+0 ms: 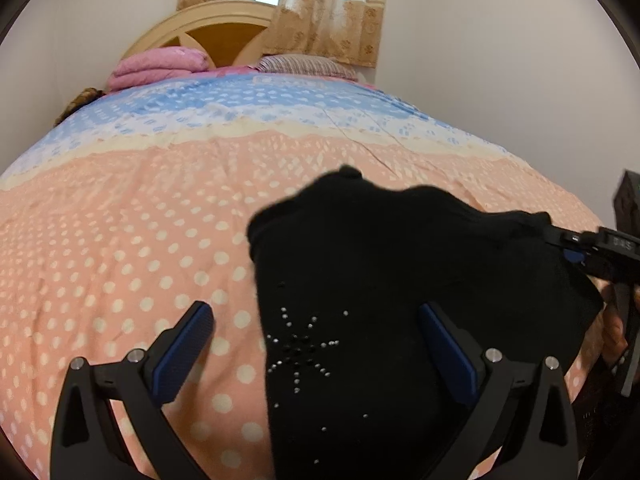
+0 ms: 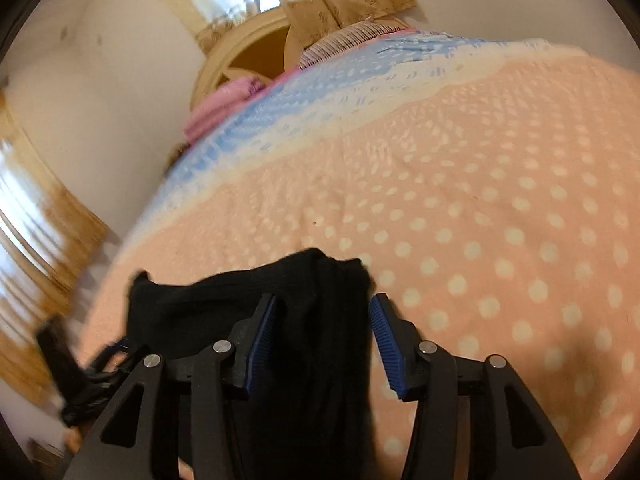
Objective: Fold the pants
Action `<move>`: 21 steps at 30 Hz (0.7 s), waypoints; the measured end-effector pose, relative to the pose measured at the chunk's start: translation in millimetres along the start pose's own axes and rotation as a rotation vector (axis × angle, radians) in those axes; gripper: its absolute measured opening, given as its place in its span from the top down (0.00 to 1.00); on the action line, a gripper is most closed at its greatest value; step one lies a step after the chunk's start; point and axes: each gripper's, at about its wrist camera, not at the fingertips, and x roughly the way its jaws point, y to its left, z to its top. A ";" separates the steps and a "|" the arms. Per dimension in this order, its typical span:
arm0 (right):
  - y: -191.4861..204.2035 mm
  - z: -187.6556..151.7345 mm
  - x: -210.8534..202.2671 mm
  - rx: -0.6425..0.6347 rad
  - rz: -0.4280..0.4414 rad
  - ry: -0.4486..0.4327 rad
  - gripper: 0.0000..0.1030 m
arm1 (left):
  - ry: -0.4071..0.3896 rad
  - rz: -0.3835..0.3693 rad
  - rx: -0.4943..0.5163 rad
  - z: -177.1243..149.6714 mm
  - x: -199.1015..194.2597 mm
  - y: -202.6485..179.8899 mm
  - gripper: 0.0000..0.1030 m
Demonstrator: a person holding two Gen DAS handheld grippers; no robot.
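The black pants (image 1: 400, 264) lie folded in a compact heap on the pink dotted bedspread (image 1: 120, 240); a rhinestone star shows on the near part. My left gripper (image 1: 316, 316) is open wide, its right finger over the fabric and its left finger (image 1: 196, 328) over bare bedspread. The right gripper (image 1: 570, 246) reaches the heap's right edge. In the right wrist view the right gripper (image 2: 322, 316) is open, a ridge of the pants (image 2: 312, 320) lying between its blue pads without being pinched.
The bedspread (image 2: 480, 220) turns blue toward the headboard (image 1: 224, 26). A folded pink blanket (image 1: 156, 66) and a striped pillow (image 1: 308, 65) lie there. Curtains (image 1: 328, 8) hang behind. A hand (image 1: 614, 332) shows at the right edge.
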 end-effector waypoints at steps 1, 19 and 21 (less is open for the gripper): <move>6.2 -0.5 -10.7 -0.030 -0.032 -0.035 0.51 | -0.029 0.020 0.005 3.0 -7.1 -2.2 0.00; 49.0 -72.8 -34.8 -0.358 -0.024 0.032 0.51 | 0.029 0.141 0.026 30.5 36.0 18.0 0.00; 49.9 -74.5 -36.4 -0.362 -0.023 0.033 0.51 | 0.025 0.150 0.030 30.0 30.3 18.6 0.00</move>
